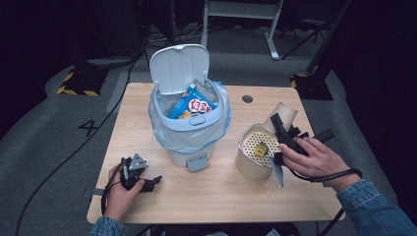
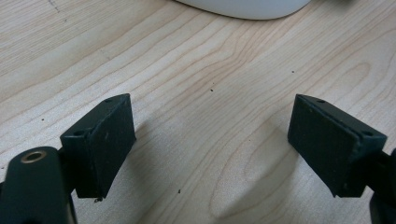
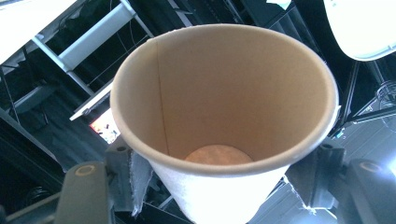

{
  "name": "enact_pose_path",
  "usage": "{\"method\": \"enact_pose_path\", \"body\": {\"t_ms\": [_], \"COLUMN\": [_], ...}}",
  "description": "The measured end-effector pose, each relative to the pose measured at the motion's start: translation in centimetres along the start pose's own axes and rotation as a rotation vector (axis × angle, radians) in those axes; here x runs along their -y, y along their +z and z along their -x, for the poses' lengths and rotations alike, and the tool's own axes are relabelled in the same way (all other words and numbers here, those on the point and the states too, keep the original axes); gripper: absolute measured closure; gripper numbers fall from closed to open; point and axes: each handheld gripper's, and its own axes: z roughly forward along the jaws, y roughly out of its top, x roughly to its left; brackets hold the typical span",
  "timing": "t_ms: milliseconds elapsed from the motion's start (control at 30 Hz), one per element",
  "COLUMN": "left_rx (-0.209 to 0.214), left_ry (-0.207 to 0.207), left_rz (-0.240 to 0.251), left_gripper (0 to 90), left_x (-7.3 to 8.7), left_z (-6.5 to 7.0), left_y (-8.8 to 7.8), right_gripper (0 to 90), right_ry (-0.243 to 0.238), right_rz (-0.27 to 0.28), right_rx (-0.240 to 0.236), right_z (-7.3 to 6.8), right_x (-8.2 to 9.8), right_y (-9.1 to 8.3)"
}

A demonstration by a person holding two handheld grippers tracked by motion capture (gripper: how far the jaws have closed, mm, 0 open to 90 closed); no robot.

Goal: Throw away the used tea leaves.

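On the wooden surface a white pedal bin stands near the middle, its lid flipped up and back, a pale blue liner bag folded over its rim. Inside the bin lies a blue snack packet with red and white print. To the right of the bin, apart from it, sits a round metal container with a perforated insert, and a small yellow and dark object rests on that insert; what it is cannot be told. The right tongs are raised above the far right rim of the container, held by the right hand, and they clamp a brown paper cup that lies tilted, its mouth towards the far right. In the right gripper view the paper cup sits between the two jaws, pressed on both sides, its open mouth facing the camera and its round bottom visible inside. The left tongs rest low on the surface near the front left corner, held by the left hand, pointing towards the bin. In the left gripper view the jaws stand wide apart over bare wood, nothing between them, with the white base of the bin at the top edge.
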Motion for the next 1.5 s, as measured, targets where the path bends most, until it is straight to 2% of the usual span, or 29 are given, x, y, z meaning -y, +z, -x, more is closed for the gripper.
{"method": "enact_pose_path", "body": {"t_ms": [33, 67, 133, 233, 267, 300, 367, 533, 600, 667, 700, 767, 867, 933, 967, 1100, 1200, 1300, 1367, 1500], "left_rx": [0.000, 0.000, 0.000, 0.000, 0.000, 0.000, 0.000, -0.002, -0.006, -0.006, -0.006, -0.005, -0.004, -0.003, -0.002, 0.000, 0.001, 0.001, 0.001, 0.000], "left_ry": [0.000, 0.000, 0.000, 0.000, 0.000, -0.001, 0.000, -0.001, 0.006, 0.006, 0.006, 0.006, 0.005, 0.005, 0.005, -0.001, -0.002, -0.002, -0.002, -0.001], "left_rz": [0.000, 0.000, 0.000, 0.000, 0.000, 0.000, 0.000, 0.000, -0.001, -0.001, -0.001, -0.002, 0.001, -0.001, -0.001, 0.000, 0.000, 0.000, 0.000, 0.000], "left_gripper": [15.3, 15.3, 15.3, 15.3, 15.2, 15.2, 15.2, 15.3, 15.4, 15.4, 15.4, 15.4, 15.4, 15.3, 15.3, 15.3, 15.3, 15.3, 15.3, 15.3], "left_x": [0.0, 0.0, 0.0, 0.0, 0.0, 0.0, 0.0, 0.0, 0.0, 0.0, 0.0, 0.0, 0.0, 0.0, 0.0, 0.0, 0.0, 0.0, 0.0, 0.0], "left_z": [0.0, 0.0, 0.0, 0.0, 0.0, 0.0, 0.0, 0.0, 0.0, 0.0, 0.0, 0.0, 0.0, 0.0, 0.0, 0.0, 0.0, 0.0, 0.0, 0.0], "left_y": [0.0, 0.0, 0.0, 0.0, 0.0, 0.0, 0.0, 0.0, -0.1, -0.1, -0.1, -0.1, 0.0, -0.1, -0.1, 0.0, 0.0, 0.0, 0.0, 0.0], "right_gripper": [32.3, 32.2, 32.0, 31.7, 31.7, 31.5, 31.4, 31.2, 31.0, 30.4, 30.2, 30.2, 30.4, 30.5, 30.5, 30.5, 30.1, 29.5, 29.3, 29.3], "right_ry": [-0.001, 0.020, 0.092, 0.292, 0.292, 0.434, 0.521, 0.831, 0.965, 1.126, 1.239, 1.399, 1.577, 1.685, 1.712, 1.868, 1.978, 2.032, 2.051, 2.089], "right_rz": [0.000, 0.008, 0.032, 0.075, 0.075, 0.117, 0.148, 0.256, 0.312, 0.347, 0.352, 0.401, 0.474, 0.493, 0.501, 0.599, 0.698, 0.795, 0.818, 0.860], "right_rx": [-0.002, -0.006, -0.032, -0.081, -0.081, -0.124, -0.155, -0.264, -0.334, -0.417, -0.488, -0.569, -0.655, -0.728, -0.743, -0.816, -0.860, -0.920, -0.934, -0.992], "right_z": [0.0, 0.0, 0.1, 0.2, 0.2, 0.4, 0.5, 0.4, 0.2, -0.2, -0.5, -1.0, -1.7, -2.2, -2.4, -3.1, -3.5, -3.7, -3.8, -3.9], "right_x": [0.0, 0.1, 0.3, 1.4, 1.4, 2.3, 2.9, 4.5, 5.0, 5.3, 5.5, 5.7, 6.3, 6.5, 6.6, 6.7, 6.8, 6.8, 6.9, 7.3], "right_y": [0.0, 0.0, 0.1, 0.4, 0.4, 0.7, 0.8, 1.3, 1.7, 2.0, 2.2, 2.5, 3.0, 3.2, 3.3, 3.6, 3.9, 4.2, 4.4, 4.5]}}
